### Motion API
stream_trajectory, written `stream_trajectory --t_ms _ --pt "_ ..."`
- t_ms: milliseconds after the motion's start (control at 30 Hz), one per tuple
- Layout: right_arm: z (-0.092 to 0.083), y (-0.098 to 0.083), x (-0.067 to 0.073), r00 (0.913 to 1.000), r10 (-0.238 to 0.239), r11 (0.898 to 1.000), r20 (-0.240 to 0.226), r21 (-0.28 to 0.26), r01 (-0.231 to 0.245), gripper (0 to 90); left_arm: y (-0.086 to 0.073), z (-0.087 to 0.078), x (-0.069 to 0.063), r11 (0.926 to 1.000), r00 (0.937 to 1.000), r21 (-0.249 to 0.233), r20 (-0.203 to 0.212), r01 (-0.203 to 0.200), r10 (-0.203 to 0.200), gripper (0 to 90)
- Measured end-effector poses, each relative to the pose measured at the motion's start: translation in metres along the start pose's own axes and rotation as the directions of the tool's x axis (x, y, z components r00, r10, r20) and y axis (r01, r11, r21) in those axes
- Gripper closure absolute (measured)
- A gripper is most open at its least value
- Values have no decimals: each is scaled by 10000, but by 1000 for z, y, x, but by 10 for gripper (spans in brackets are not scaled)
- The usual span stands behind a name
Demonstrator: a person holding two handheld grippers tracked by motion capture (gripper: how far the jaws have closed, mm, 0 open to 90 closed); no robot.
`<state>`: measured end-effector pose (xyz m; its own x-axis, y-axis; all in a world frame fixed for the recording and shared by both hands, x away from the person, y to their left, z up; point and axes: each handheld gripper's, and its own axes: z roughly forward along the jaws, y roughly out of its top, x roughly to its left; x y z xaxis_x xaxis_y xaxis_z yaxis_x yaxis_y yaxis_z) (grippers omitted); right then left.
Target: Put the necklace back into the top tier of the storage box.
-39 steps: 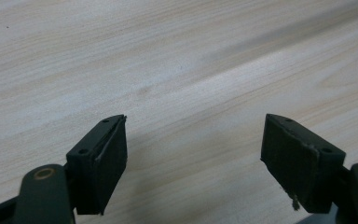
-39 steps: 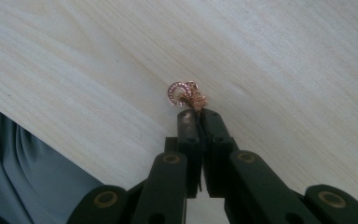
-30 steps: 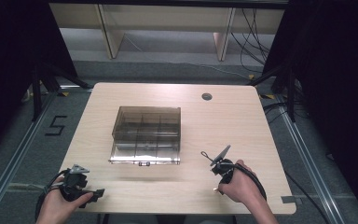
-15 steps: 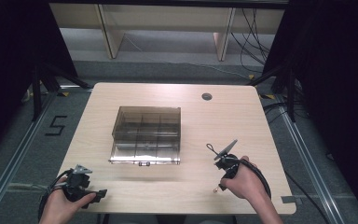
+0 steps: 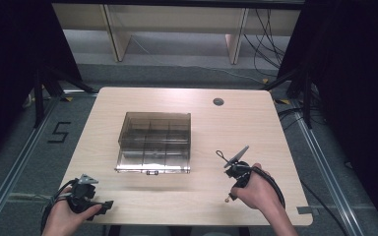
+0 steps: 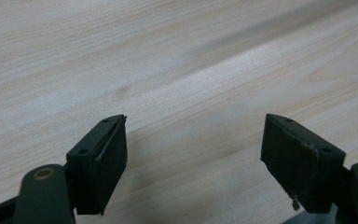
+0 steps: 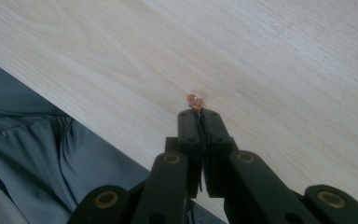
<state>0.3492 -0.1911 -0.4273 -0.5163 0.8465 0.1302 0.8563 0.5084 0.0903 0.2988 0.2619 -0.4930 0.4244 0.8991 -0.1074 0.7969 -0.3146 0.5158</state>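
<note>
One small copper-coloured piece [image 7: 195,100] pinched at the very tips of the right gripper [image 7: 198,113], jaws pressed together on it, just over bare wood close to the near edge of the table [image 5: 275,123]. Same piece visible from above as a tiny orange dot [image 5: 226,199] below the right hand [image 5: 256,192], near the front right of the tabletop. Compared with a second ago: right gripper [image 5: 229,196] swung round, tips once aimed away toward the far side, now turned back toward the person; hand roughly in the same spot. Left gripper [image 5: 109,204] unchanged at the front left corner, jaws wide apart, nothing between them, plain wood grain beneath [image 6: 193,140]. Clear smoky compartment box [image 5: 155,142] mid-table, lid shut, unmoved, well apart from both grippers. Readable marking: black "5" [image 5: 59,132] on the floor left of the table. Round cable grommet [image 5: 218,102] near the far edge.
</note>
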Motion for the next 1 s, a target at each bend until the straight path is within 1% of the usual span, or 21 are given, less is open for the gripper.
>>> stream_trajectory --t_ms 67,167,200,233,267,300,333,367,400,467,500,567,667,700,733,767,800,833,867,967,1000 --pt "-1 0 0 10000 9 10000 -8 -57 -9 882 1 -1 0 9998 9999 192 30 -108 108 224" --pt "-1 2 -1 9999 -136 9998 -48 -145 135 883 0 -1 0 9999 9998 68 125 -156 155 224" --pt "-2 2 1 10000 43 9999 -39 -130 -44 882 0 -2 0 9998 9997 46 106 -208 208 224" --pt "-1 2 1 10000 -7 9999 -20 -134 7 883 0 -2 0 9998 9997 -22 128 -217 217 224" --pt "-2 3 0 9999 -147 9999 -46 -92 147 882 1 -3 1 9995 9994 29 122 -309 309 224" --pt "-1 3 -1 9989 -458 9986 -46 -284 456 883 1 -4 1 9996 9995 22 104 -290 289 224" --pt "-1 3 -1 9992 -404 9988 -61 -269 402 882 0 -3 1 9999 9999 -85 98 -97 98 224" --pt "-1 3 -1 9994 -332 9991 -49 -275 330 882 1 -3 2 9996 9996 -77 18 -271 271 224" --pt "-2 3 0 9998 -217 9995 -30 -225 216 883 1 -4 3 9996 9996 29 78 -285 285 224" --pt "-2 3 0 9999 -73 9997 -76 -248 71 882 0 -3 1 9999 9999 -61 72 -129 130 224" --pt "-3 3 0 9999 -61 9996 -92 -262 59 882 0 -4 1 9997 9998 111 99 -194 193 224" --pt "-5 3 0 10000 9 9999 -19 -160 -9 882 0 -4 1 9995 9995 44 115 -307 306 224" --pt "-7 4 -3 10000 -2 9997 -23 -256 1 882 0 -3 1 10000 9999 -65 88 -69 70 224" --pt "-9 4 -2 9995 295 9996 66 -35 -294 882 1 -3 2 9998 9998 -59 77 -208 208 224" --pt "-10 4 -2 9996 295 9995 44 -82 -294 882 1 -3 2 9998 9998 -27 60 -204 205 224" --pt "-11 4 -5 10000 -27 9996 36 -291 28 882 1 -4 2 9996 9996 13 67 -273 273 224" --pt "-13 3 -4 9999 123 9996 17 -267 -123 883 1 -4 2 9997 9997 -51 65 -250 250 224" --pt "-13 4 -11 9971 -760 9959 34 -484 761 882 1 -4 2 9997 9997 -84 62 -217 217 224" --pt "-15 3 -5 9998 192 9993 -11 -306 -193 882 2 -5 1 9998 9998 -100 57 -188 189 224" --pt "-19 2 -4 9996 266 9986 33 -455 -264 882 2 -4 2 9997 9997 -26 10 -231 231 224" --pt "-19 3 -4 9999 140 9984 19 -551 -139 882 2 -3 1 9997 9997 -23 -9 -236 236 224"
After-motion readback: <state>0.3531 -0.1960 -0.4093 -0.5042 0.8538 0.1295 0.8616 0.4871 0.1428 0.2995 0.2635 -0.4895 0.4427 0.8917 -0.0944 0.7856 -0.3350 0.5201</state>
